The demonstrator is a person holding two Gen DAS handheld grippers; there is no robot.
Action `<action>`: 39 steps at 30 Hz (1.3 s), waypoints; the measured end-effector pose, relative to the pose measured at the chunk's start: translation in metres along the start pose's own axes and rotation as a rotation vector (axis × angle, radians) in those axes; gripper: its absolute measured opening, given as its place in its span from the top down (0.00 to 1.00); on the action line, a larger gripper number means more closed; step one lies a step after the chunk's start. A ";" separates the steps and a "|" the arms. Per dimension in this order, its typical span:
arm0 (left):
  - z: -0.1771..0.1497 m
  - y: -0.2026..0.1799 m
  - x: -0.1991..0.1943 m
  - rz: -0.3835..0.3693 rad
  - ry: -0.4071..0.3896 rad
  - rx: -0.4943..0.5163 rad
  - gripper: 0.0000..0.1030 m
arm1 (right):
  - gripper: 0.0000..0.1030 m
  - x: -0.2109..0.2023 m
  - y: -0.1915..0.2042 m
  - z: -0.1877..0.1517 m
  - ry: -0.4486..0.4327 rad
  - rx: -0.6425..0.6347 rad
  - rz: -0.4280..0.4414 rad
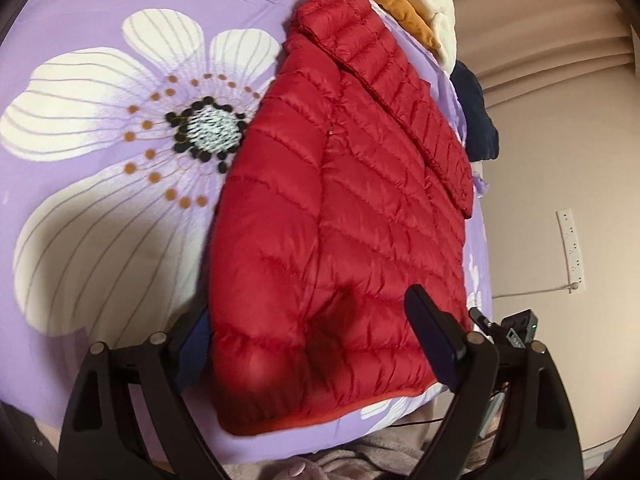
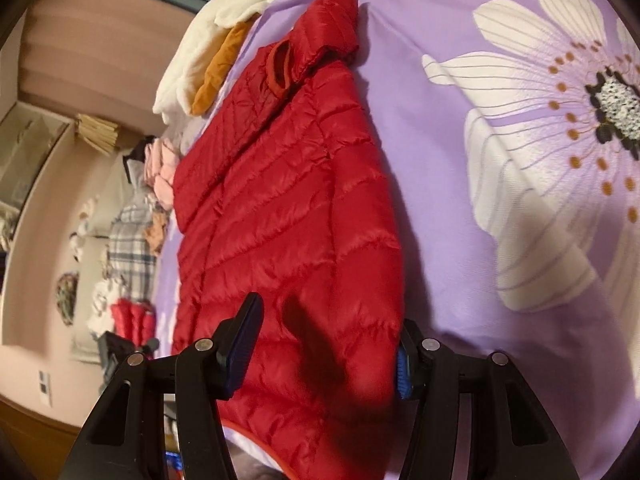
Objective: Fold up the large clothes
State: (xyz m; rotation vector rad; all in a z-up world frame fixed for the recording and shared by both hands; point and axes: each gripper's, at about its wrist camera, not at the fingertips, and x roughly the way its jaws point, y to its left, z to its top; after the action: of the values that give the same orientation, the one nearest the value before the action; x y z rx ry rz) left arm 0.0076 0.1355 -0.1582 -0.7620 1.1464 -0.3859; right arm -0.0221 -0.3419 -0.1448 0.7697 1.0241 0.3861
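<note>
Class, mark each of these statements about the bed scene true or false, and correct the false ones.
1. The red puffer jacket lies on a purple sheet printed with white flowers. True.
2. The jacket is blue. False: it is red.
3. The hem end of the jacket sits between the fingers of the right tongs. True.
4. A cream and orange garment lies beyond the jacket's hood. True.
5. The left tongs are shut tight with nothing between them. False: they stand wide, the jacket's hem between them.

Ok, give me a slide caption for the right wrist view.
Right gripper straddles the hem of a folded red puffer jacket on a purple floral bedspread.
</note>
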 end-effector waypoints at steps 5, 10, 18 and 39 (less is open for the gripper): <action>0.006 -0.005 0.007 -0.056 0.016 -0.019 0.14 | 0.46 0.001 0.001 -0.004 0.016 -0.003 0.007; -0.004 -0.012 0.011 -0.068 0.055 0.005 0.14 | 0.46 -0.004 -0.001 -0.012 0.057 -0.019 0.011; -0.022 -0.005 0.002 -0.100 0.085 -0.014 0.14 | 0.46 -0.014 -0.008 -0.025 0.083 -0.028 0.013; -0.021 0.011 0.003 -0.044 0.035 -0.119 0.67 | 0.68 -0.014 0.001 -0.029 -0.035 -0.091 -0.050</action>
State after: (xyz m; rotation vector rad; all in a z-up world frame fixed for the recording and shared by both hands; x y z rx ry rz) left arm -0.0122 0.1337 -0.1718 -0.8884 1.1949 -0.3710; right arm -0.0541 -0.3382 -0.1442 0.6657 0.9848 0.3729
